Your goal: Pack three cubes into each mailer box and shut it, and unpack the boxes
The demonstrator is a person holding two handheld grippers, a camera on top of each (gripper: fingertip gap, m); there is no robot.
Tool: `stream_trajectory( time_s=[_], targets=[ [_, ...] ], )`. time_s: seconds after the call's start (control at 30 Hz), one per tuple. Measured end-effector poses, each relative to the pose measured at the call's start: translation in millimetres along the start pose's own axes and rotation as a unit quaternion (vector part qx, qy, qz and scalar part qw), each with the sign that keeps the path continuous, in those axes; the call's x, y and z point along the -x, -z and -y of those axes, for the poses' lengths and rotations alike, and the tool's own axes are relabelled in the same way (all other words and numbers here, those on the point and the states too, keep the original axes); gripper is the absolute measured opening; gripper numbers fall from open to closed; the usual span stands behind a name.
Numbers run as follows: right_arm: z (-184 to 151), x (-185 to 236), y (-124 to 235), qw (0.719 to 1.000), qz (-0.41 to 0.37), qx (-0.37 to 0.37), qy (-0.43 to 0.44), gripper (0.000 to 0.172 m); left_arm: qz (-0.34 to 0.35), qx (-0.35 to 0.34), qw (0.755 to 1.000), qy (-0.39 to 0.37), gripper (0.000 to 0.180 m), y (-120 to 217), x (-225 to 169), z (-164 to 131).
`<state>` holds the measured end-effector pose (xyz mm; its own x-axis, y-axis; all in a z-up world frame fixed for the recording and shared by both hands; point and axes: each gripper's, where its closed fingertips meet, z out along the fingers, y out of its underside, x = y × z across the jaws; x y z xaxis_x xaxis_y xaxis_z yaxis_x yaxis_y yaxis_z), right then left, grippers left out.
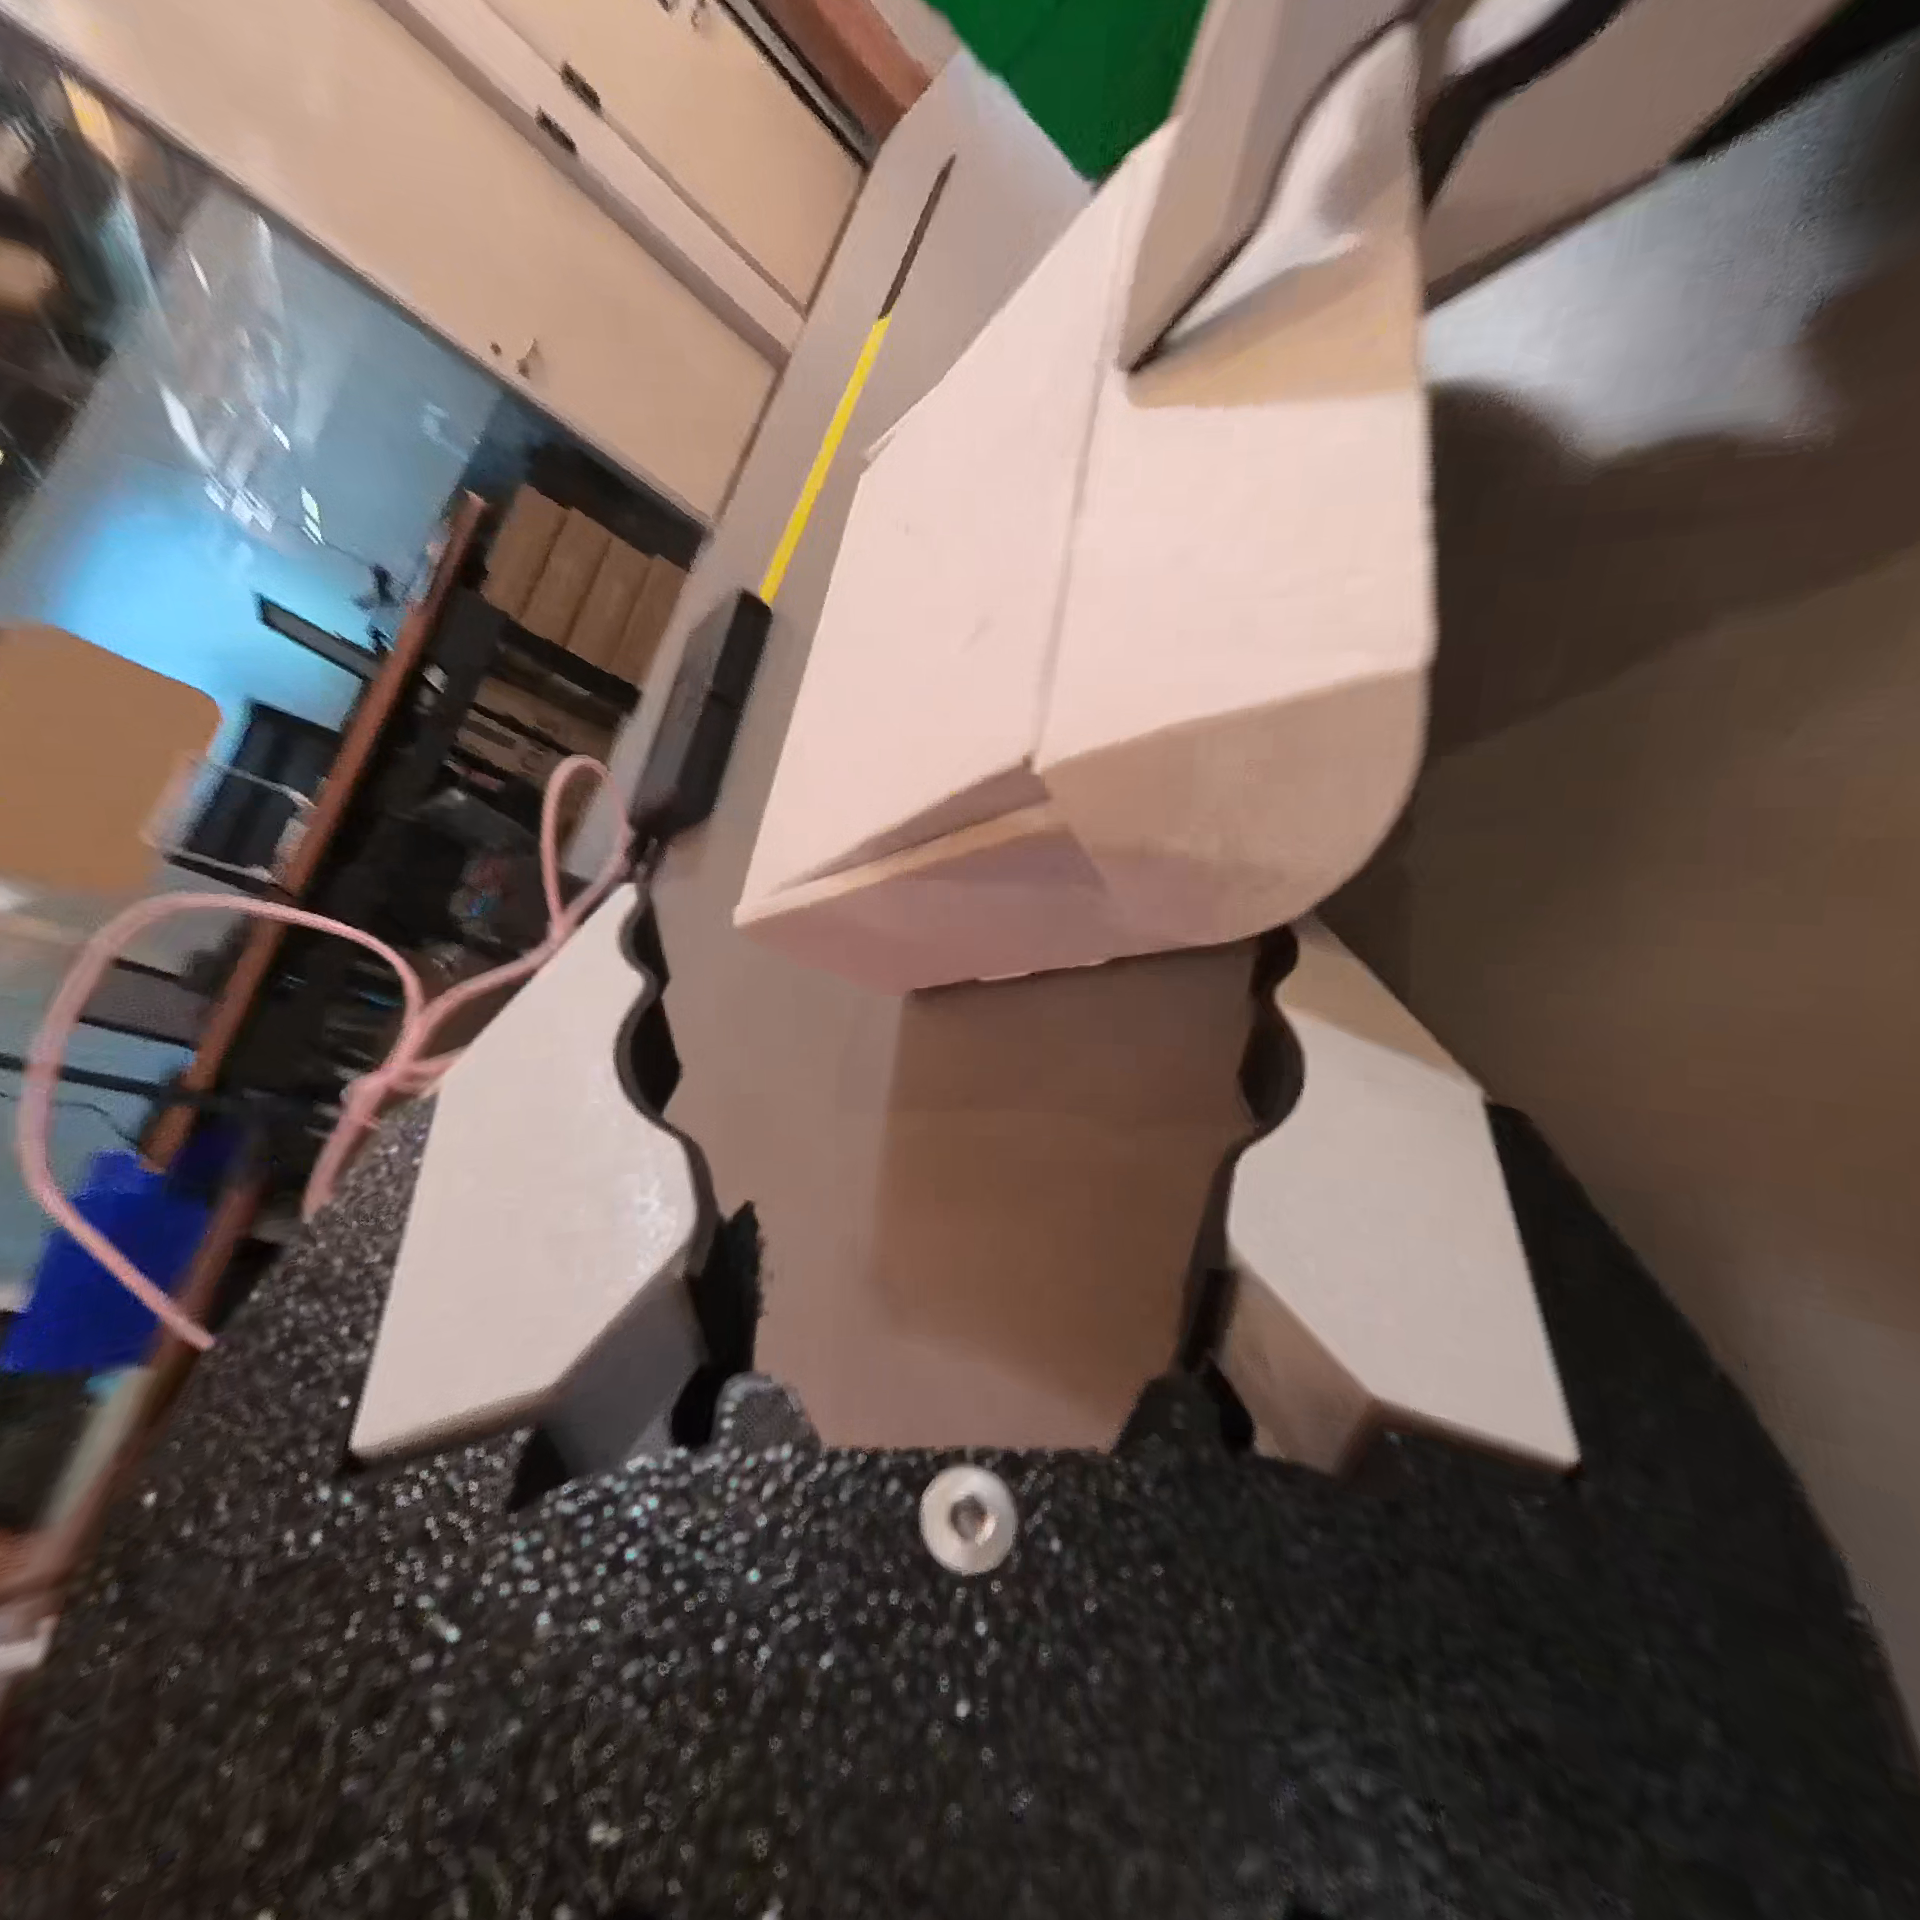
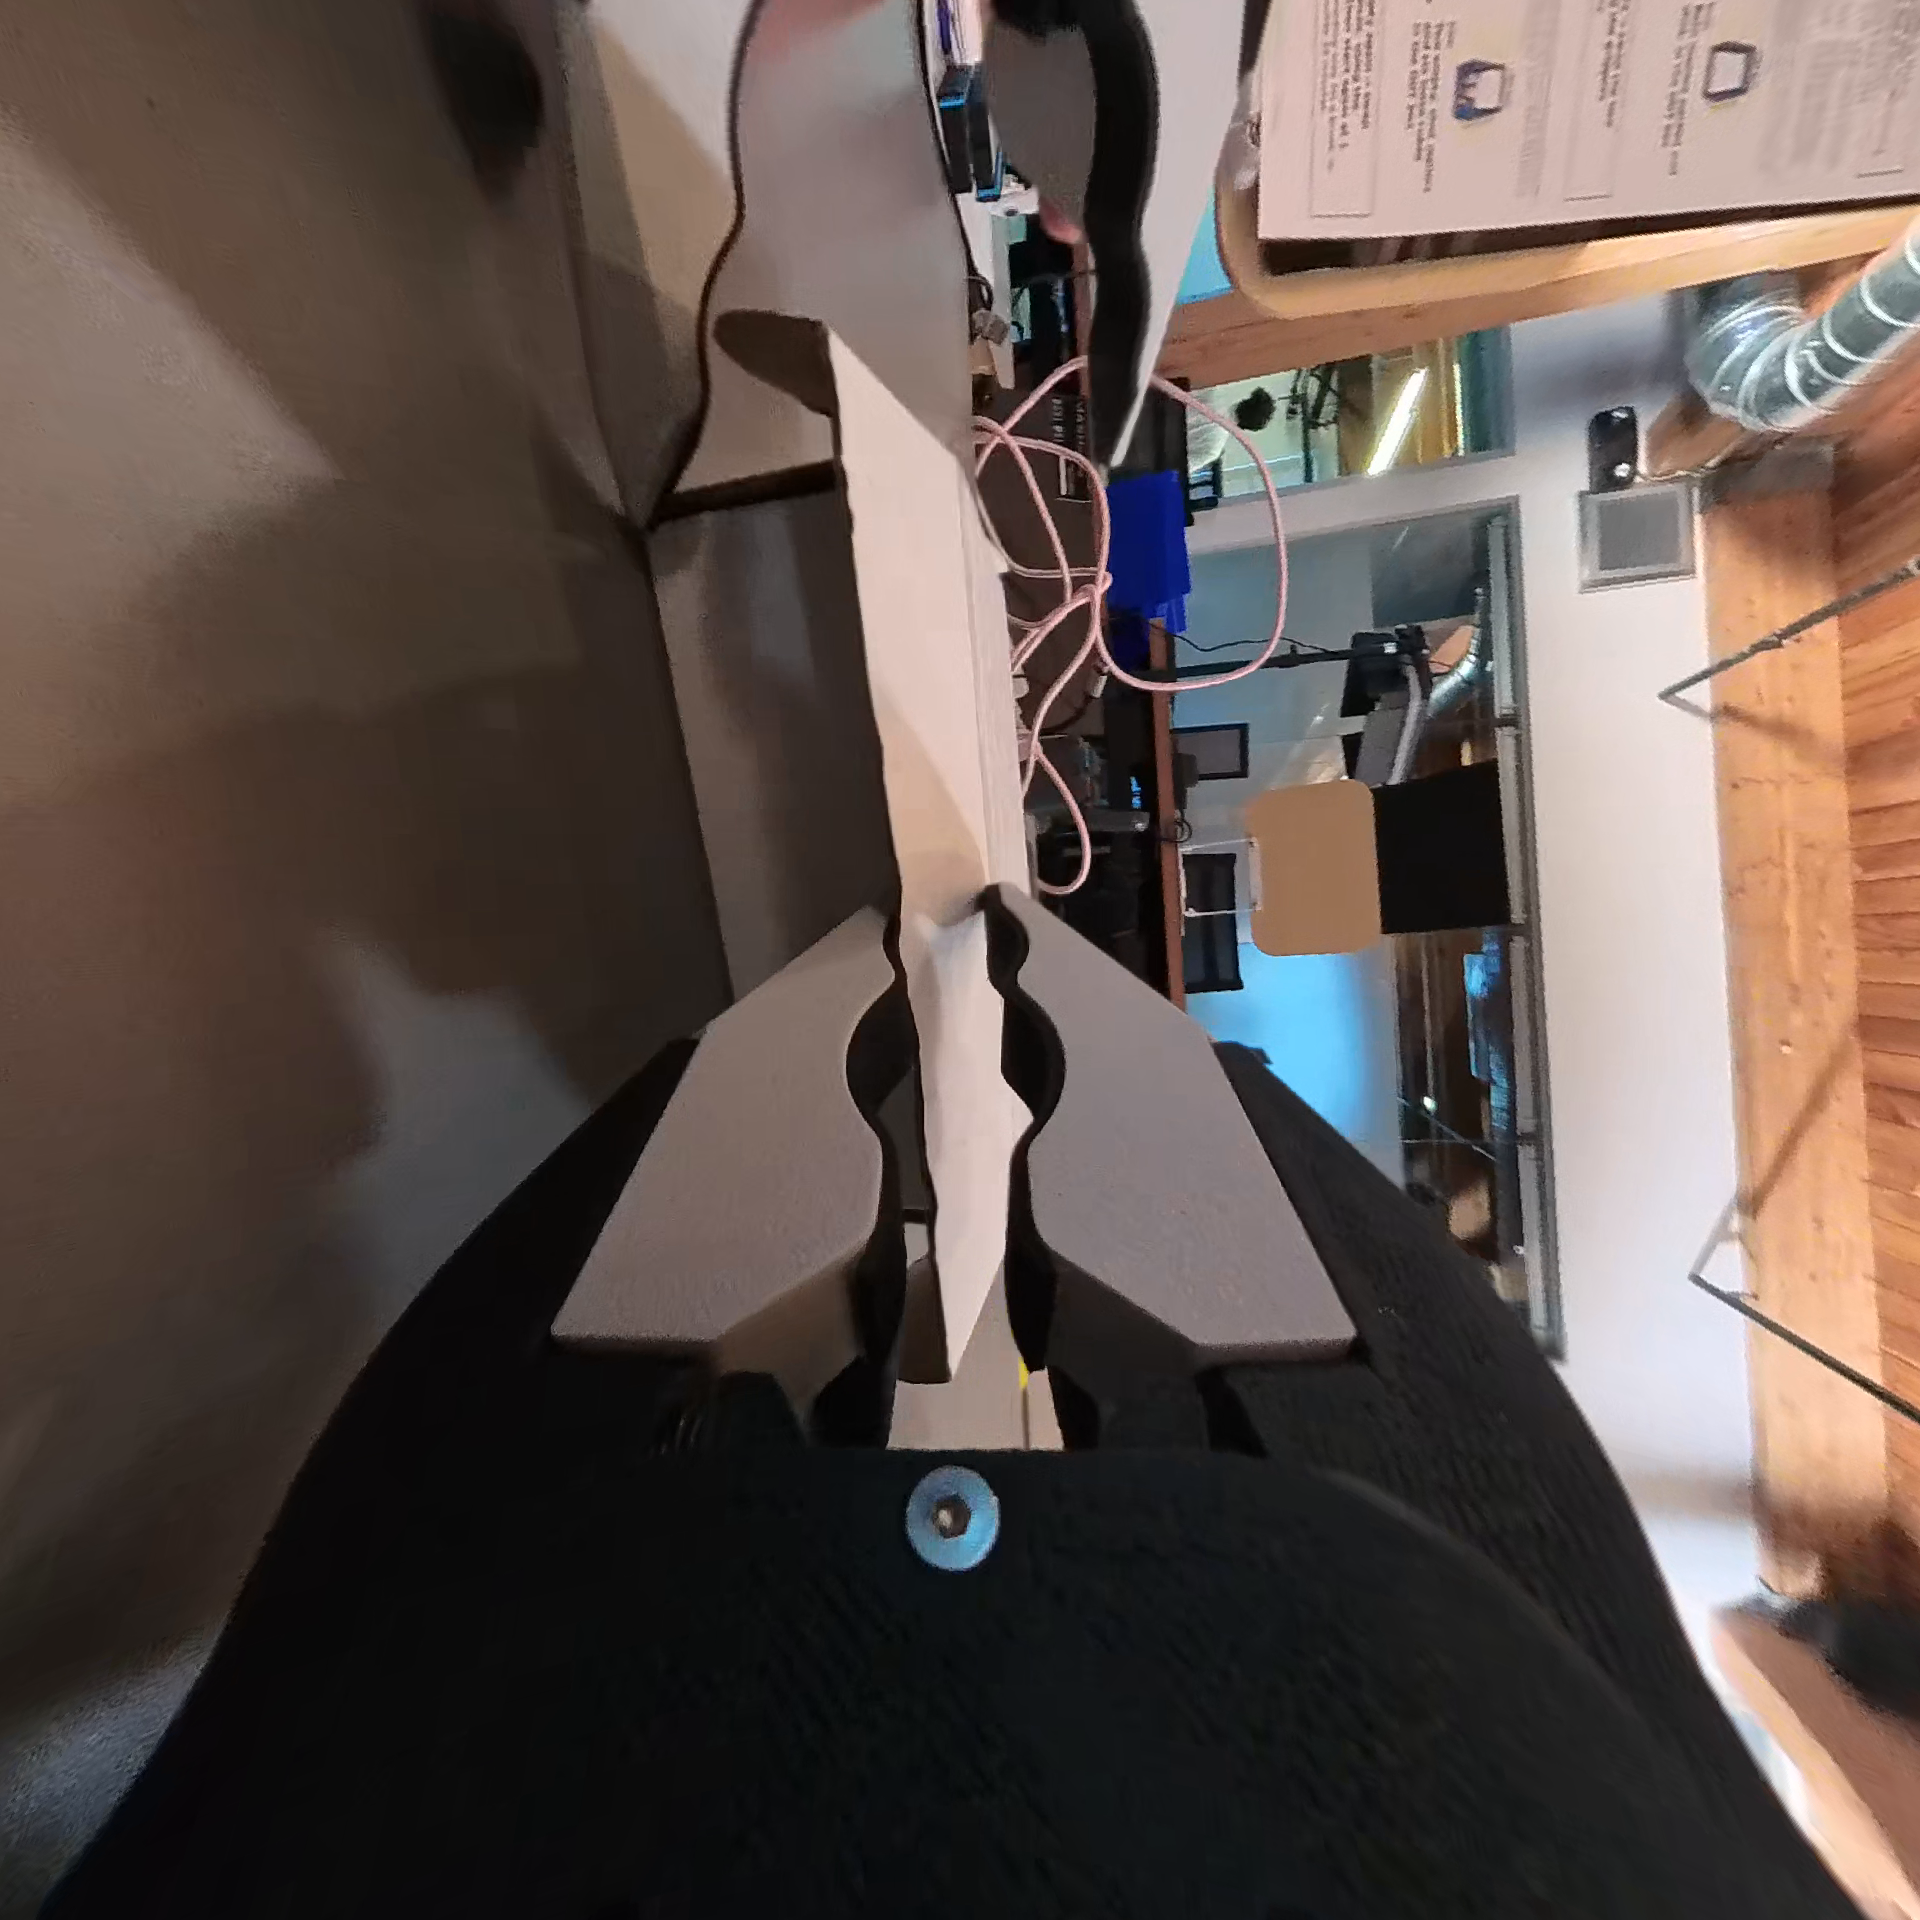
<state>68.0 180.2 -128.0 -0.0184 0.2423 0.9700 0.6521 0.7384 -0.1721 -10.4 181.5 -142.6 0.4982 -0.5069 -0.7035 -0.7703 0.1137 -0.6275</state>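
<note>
The right gripper [image 2: 951,925] pinches a white box [image 2: 914,582] flap; the left gripper [image 1: 956,935], spread wide, faces the box [image 1: 1091,644], pink cable [image 1: 208,935] alongside.

Your grey table [image 1: 1662,727] carries 1 white mailer box [image 1: 1091,644]. Near its far edge lies a black adapter [image 1: 696,717] with a pink cable [image 1: 488,977].
</note>
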Motion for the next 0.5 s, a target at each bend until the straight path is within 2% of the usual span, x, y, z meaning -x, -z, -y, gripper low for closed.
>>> stream_trajectory(
  time_s=[0.1,0.2,0.37,0.5],
  targets=[
    [0,1,1,1.0,0.011,-0.004,-0.01,0.008,-0.042,0.021,0.994,0.098,0.124,-3,-3,-7],
    [0,1,4,0.999,0.024,-0.018,-0.031,0.007,-0.082,0.028,0.983,0.16,0.131,-3,-11,-9],
    [-1,0,17,0.985,0.079,-0.077,-0.134,0.009,-0.146,0.048,0.962,0.226,0.144,-11,-31,-4],
    [-4,2,23,0.976,0.104,-0.095,-0.167,0.012,-0.183,0.057,0.951,0.243,0.153,-19,-42,-1]
  ],
)
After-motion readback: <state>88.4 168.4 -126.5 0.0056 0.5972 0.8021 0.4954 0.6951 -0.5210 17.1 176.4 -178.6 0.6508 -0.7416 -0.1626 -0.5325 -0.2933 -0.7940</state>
